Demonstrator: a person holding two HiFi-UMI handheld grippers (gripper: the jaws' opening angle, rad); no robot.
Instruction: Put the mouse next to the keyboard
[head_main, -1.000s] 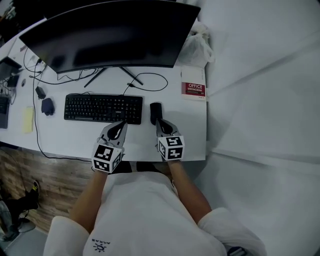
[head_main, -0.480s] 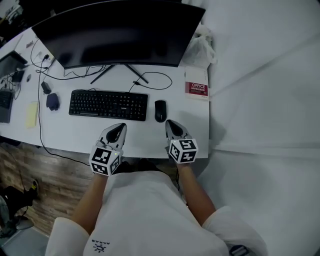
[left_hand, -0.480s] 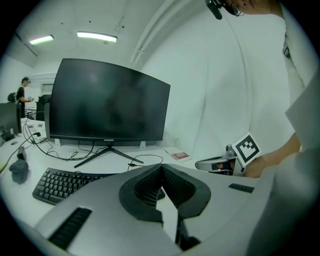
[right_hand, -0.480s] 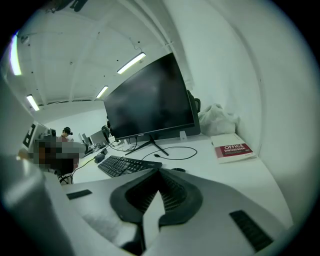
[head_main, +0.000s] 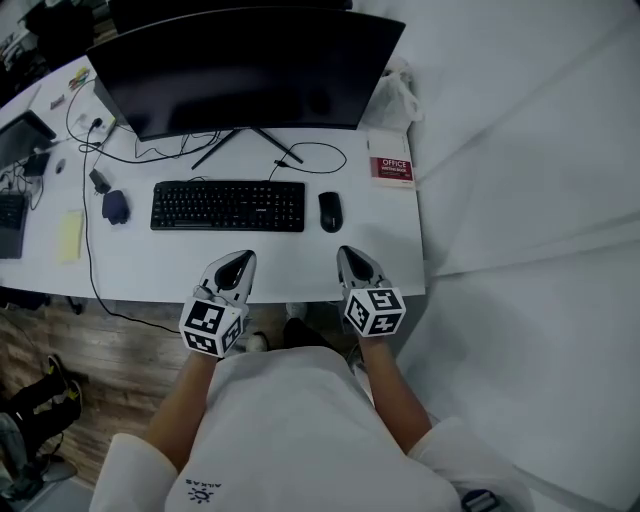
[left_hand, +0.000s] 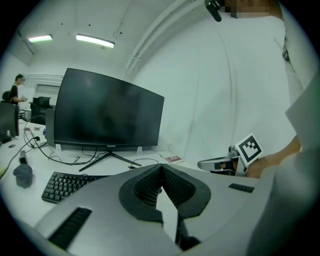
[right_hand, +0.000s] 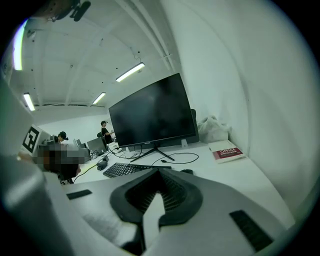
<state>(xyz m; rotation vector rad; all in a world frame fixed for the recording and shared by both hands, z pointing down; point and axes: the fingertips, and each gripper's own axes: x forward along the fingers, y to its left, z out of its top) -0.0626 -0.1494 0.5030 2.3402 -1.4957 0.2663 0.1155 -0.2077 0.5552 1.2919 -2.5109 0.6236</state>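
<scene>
The black mouse (head_main: 330, 211) lies on the white desk (head_main: 370, 250), just right of the black keyboard (head_main: 228, 206), with a small gap between them. In the right gripper view the mouse (right_hand: 186, 171) shows beyond the keyboard's (right_hand: 125, 169) end. My right gripper (head_main: 349, 255) hovers near the desk's front edge, a short way behind the mouse and apart from it, jaws shut and empty (right_hand: 160, 173). My left gripper (head_main: 241, 259) sits in front of the keyboard's right part, also shut with nothing in it (left_hand: 161, 168).
A large dark monitor (head_main: 250, 70) stands behind the keyboard with cables around its foot. A red notebook (head_main: 393, 170) and a plastic bag (head_main: 400, 95) lie at the back right. A dark blue object (head_main: 115, 207) and a yellow pad (head_main: 70, 236) lie left of the keyboard.
My right gripper has drawn back from the mouse toward the desk's front edge. The left gripper has also pulled back a little. The mouse stays beside the keyboard.
</scene>
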